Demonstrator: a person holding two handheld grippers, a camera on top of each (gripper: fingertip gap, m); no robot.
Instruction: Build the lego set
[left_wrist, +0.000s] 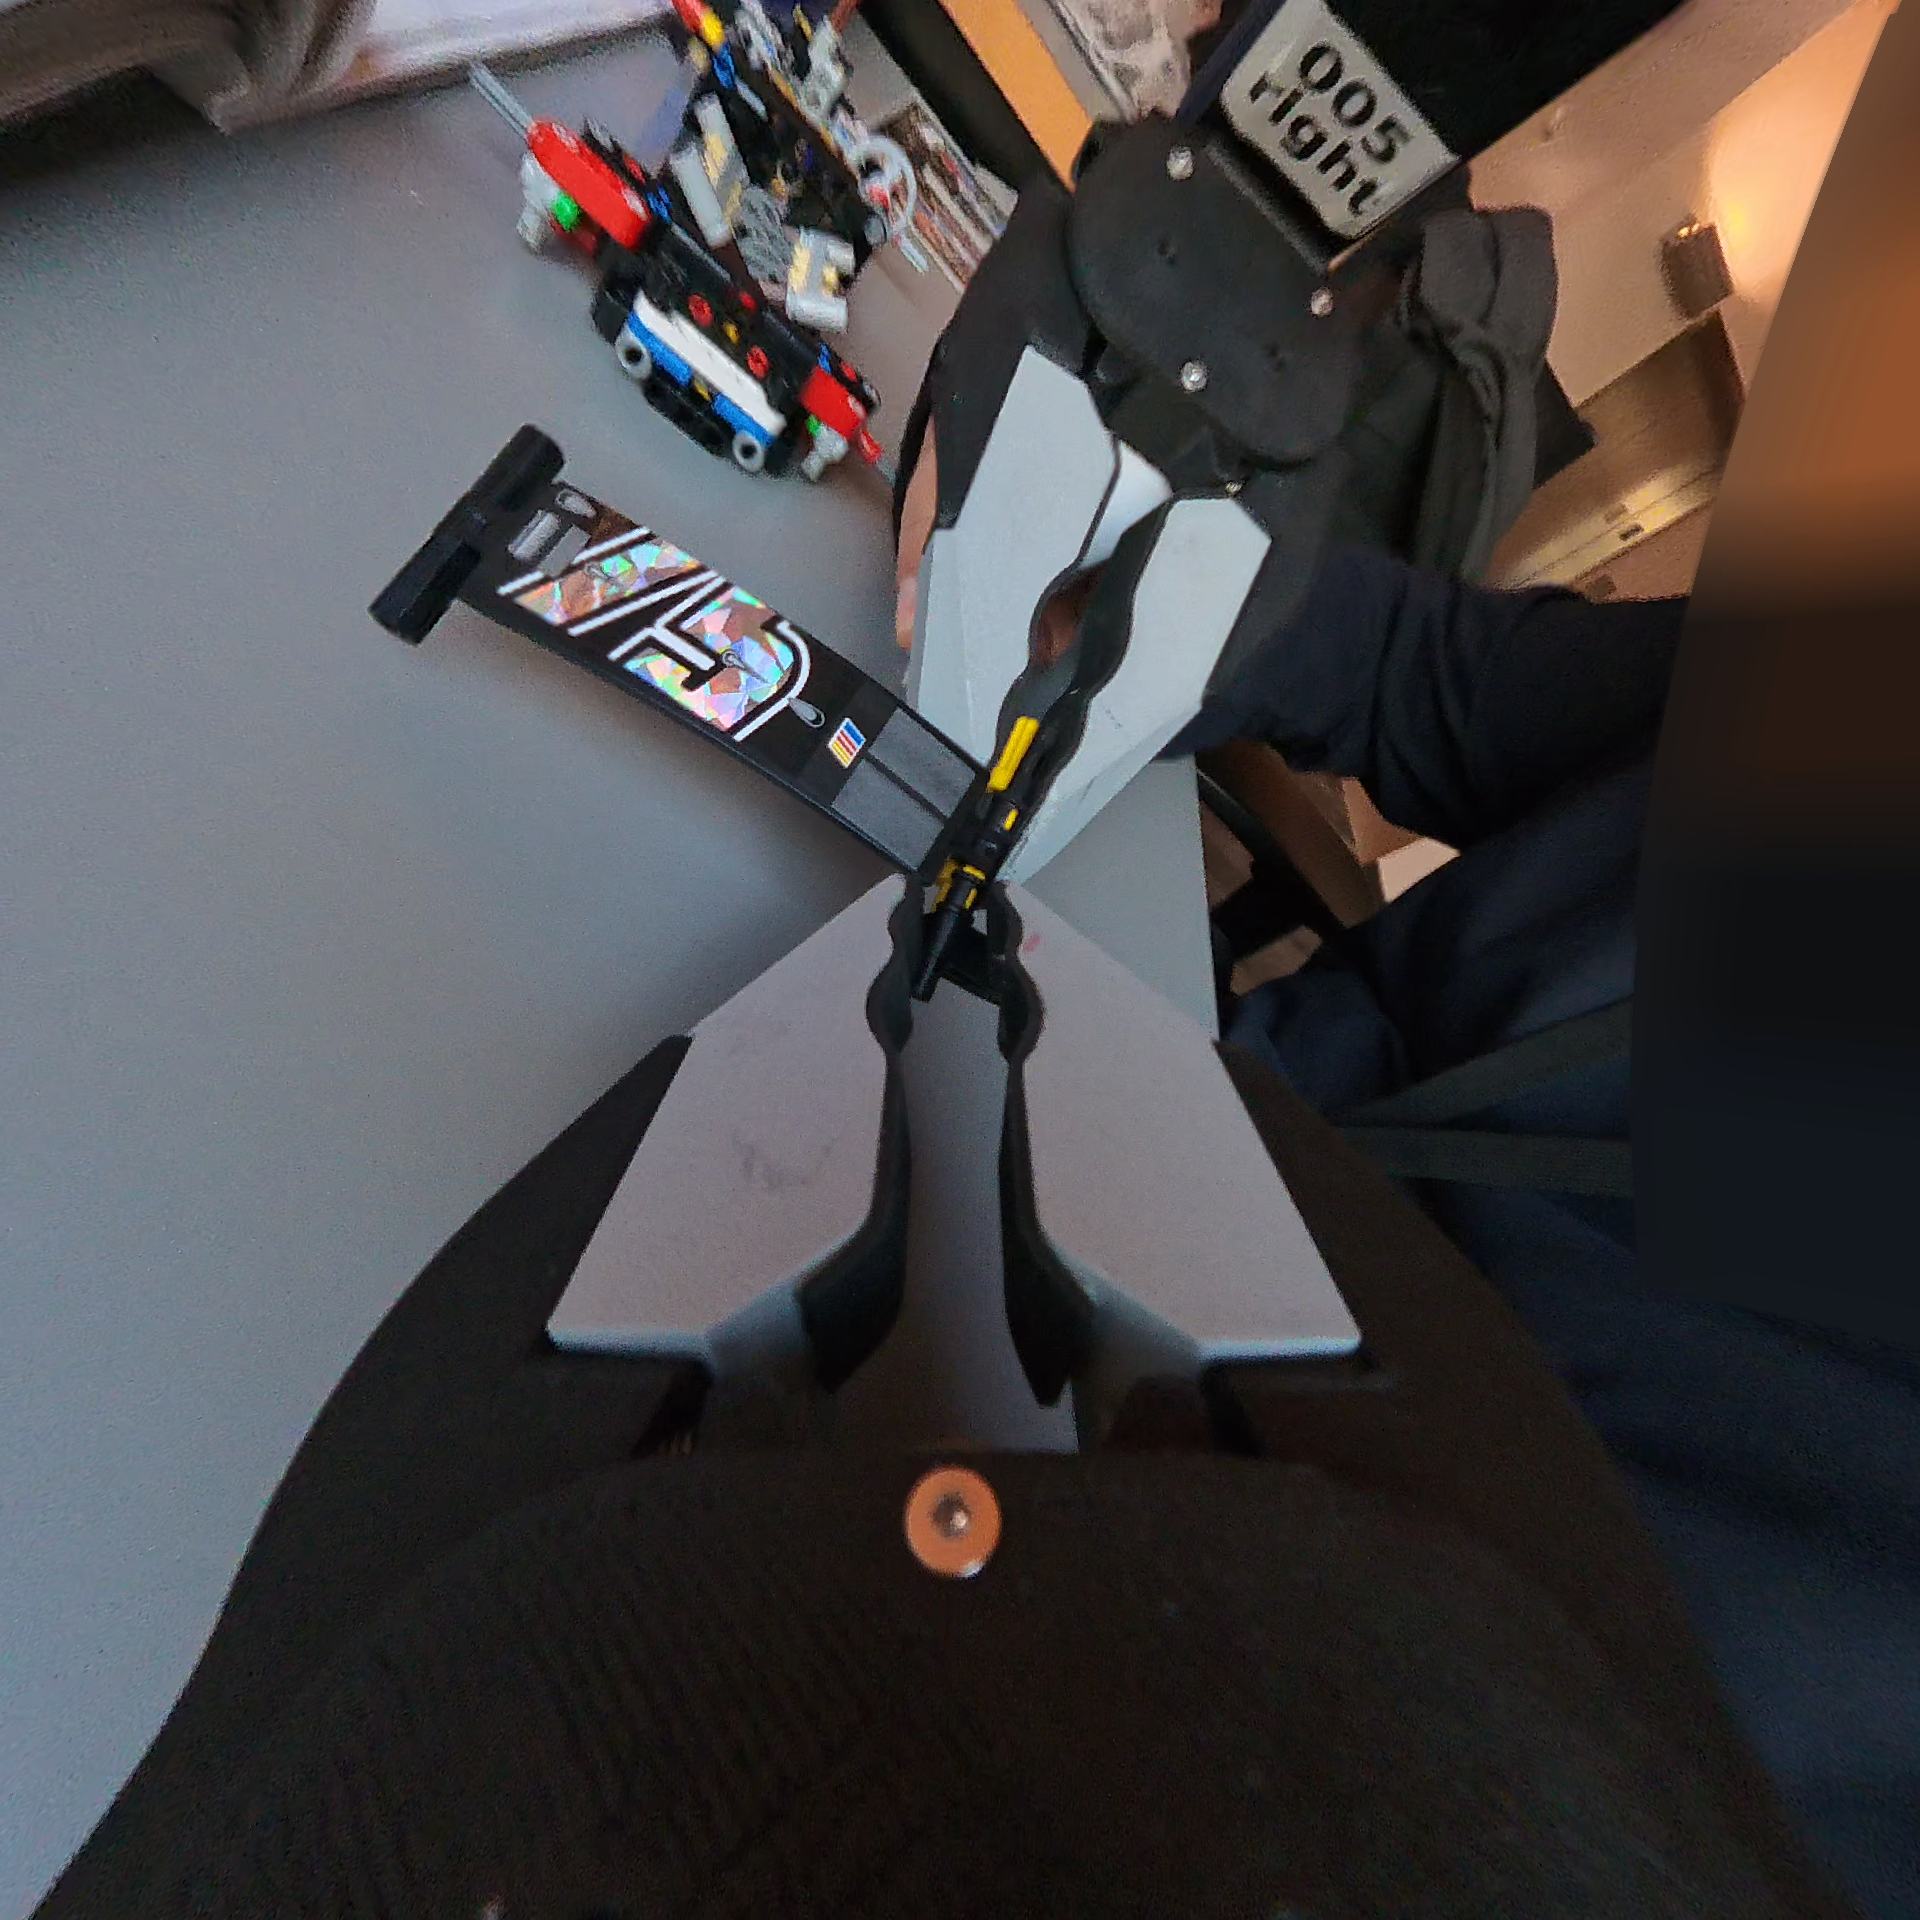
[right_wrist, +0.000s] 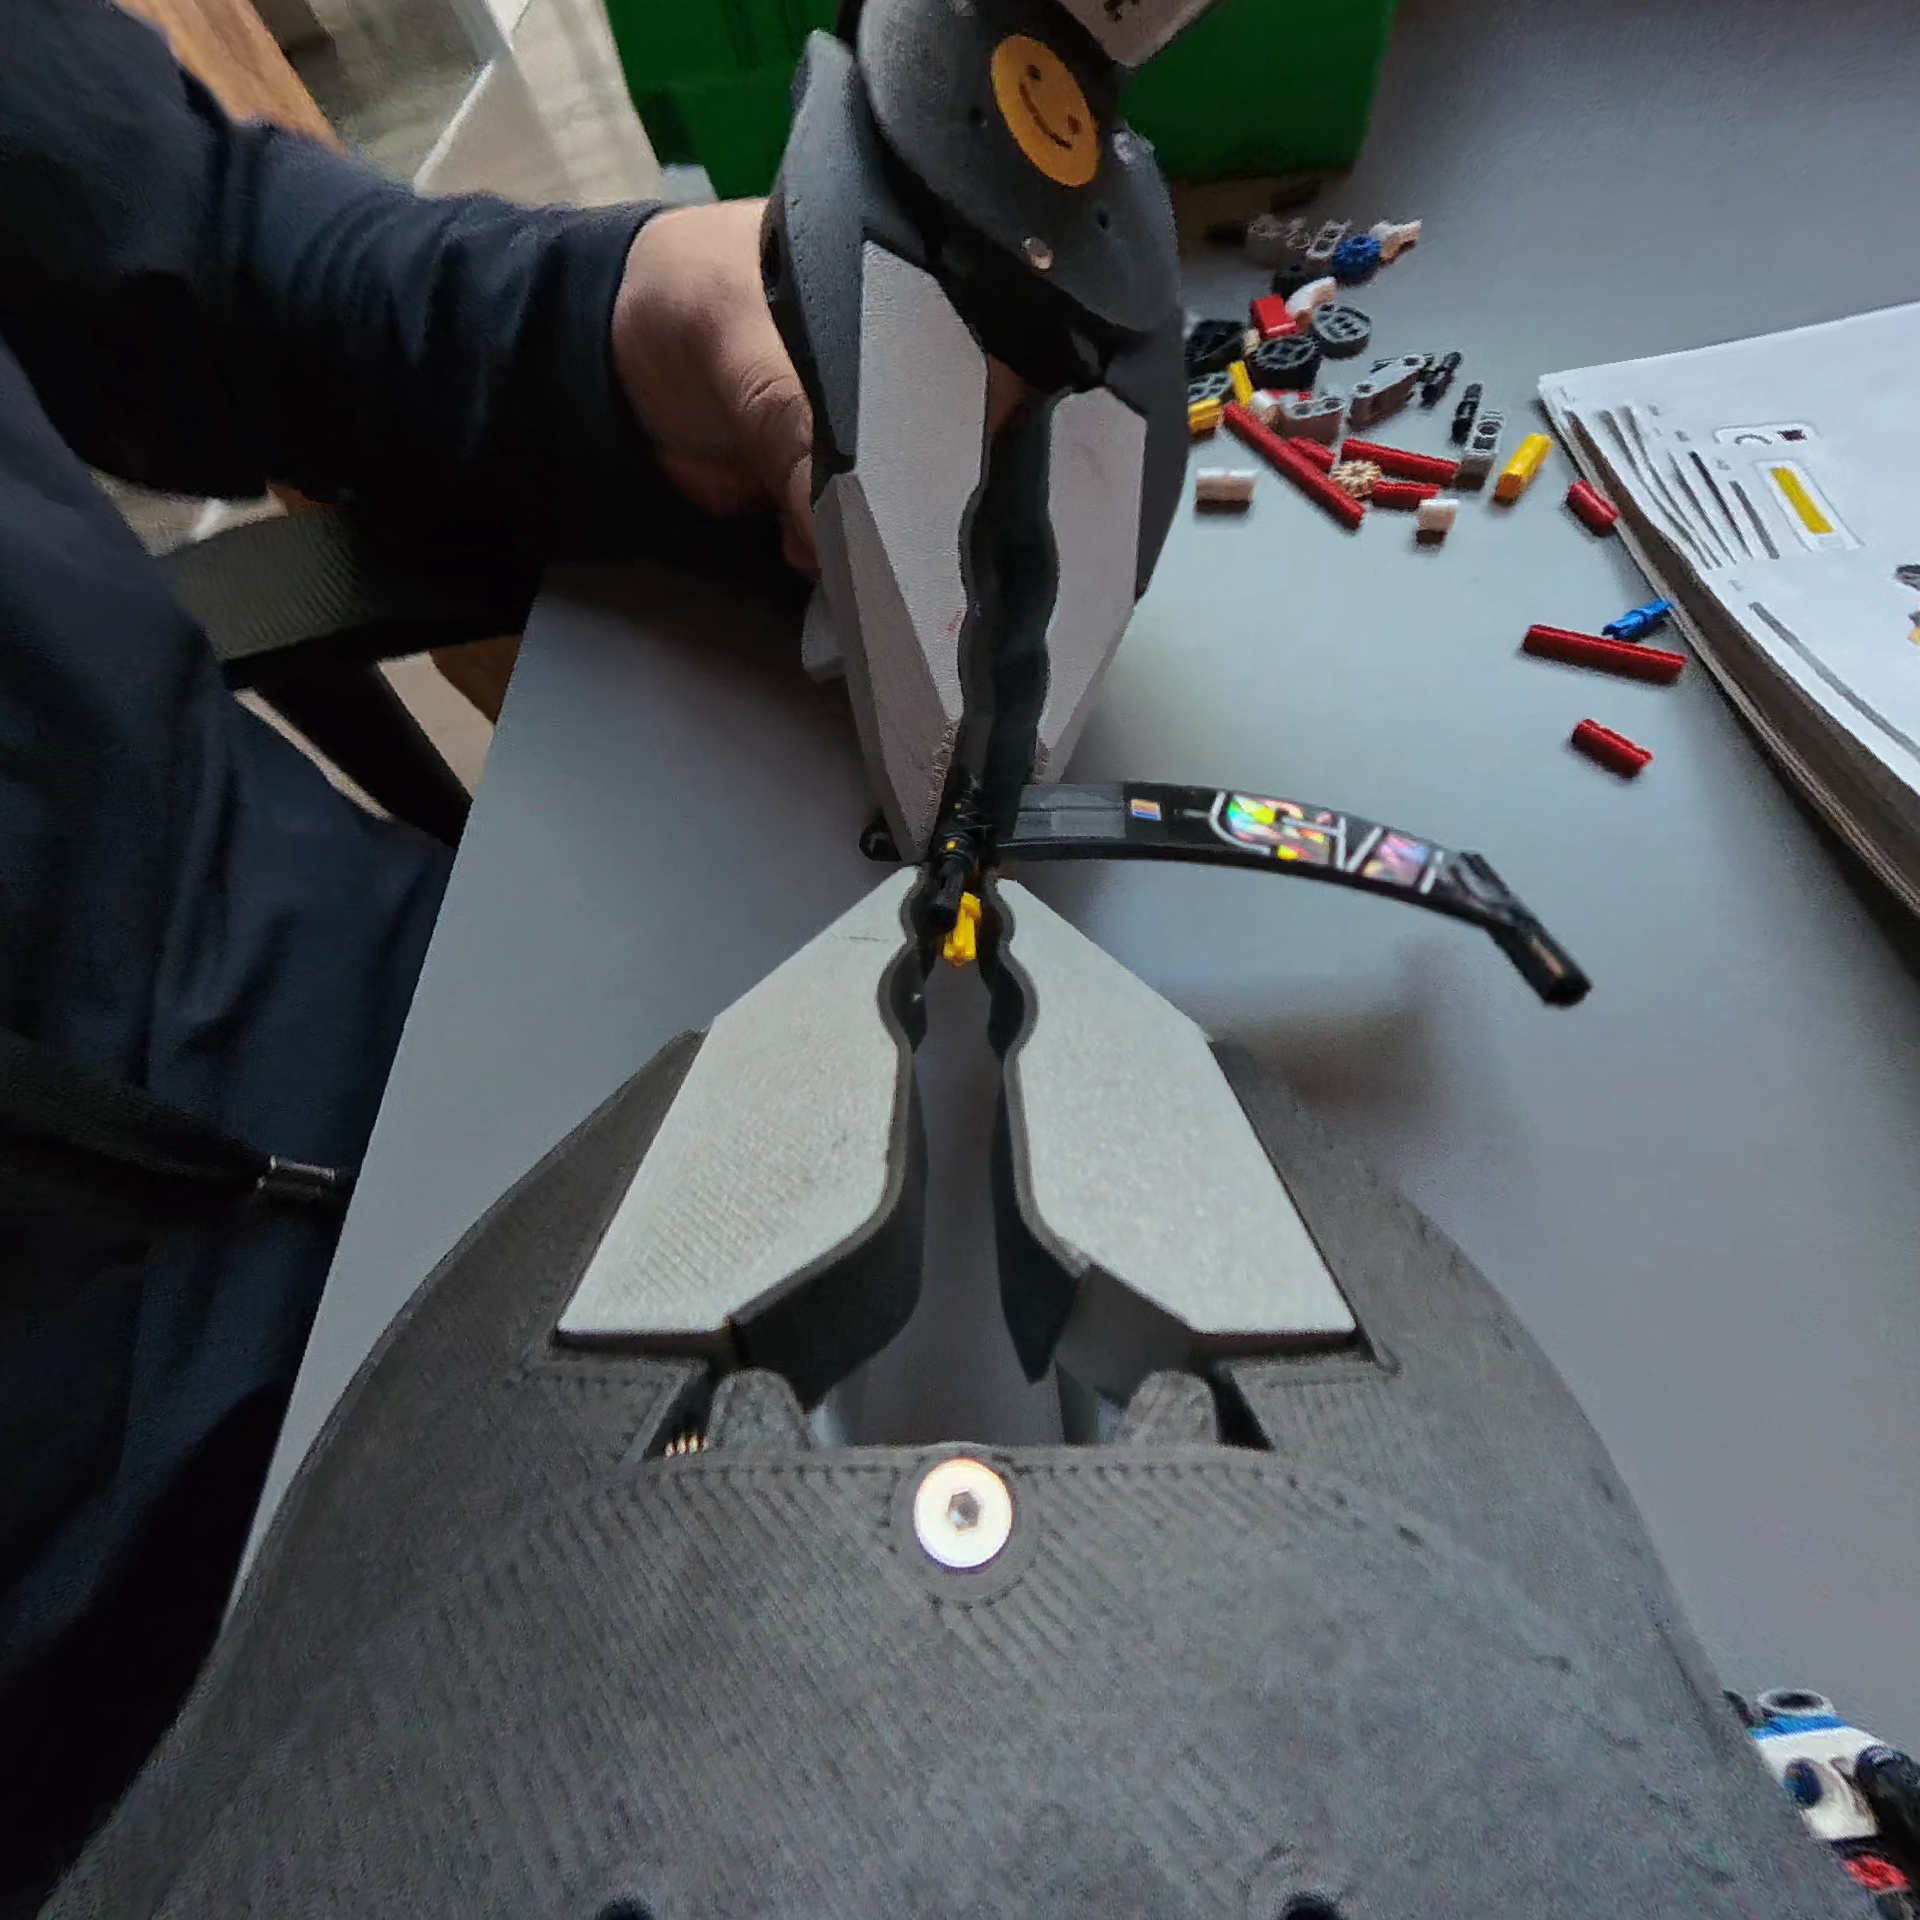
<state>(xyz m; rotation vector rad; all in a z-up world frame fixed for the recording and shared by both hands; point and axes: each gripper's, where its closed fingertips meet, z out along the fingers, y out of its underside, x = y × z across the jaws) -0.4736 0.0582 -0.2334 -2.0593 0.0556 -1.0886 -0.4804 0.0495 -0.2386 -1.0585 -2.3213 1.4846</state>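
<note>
Matt grey table top (right_wrist: 1351, 1195), smooth laminate look. Long black panel (left_wrist: 727, 665): glossy plastic, holographic foil sticker, matt grey patches near the gripped end. Small black-and-yellow pin piece (left_wrist: 971, 883): shiny plastic. Left gripper (left_wrist: 951, 935) and right gripper (right_wrist: 961, 935): rough layered printed plastic, matt black body, pale grey fingers, black rubbery wavy pads; bright metal screw, lower centre. Loose parts (right_wrist: 1351, 416) upper right: glossy plastic. Paper sheets (right_wrist: 1787, 540) right edge, matt. Dark sleeve (right_wrist: 364, 343): soft cloth.
</note>
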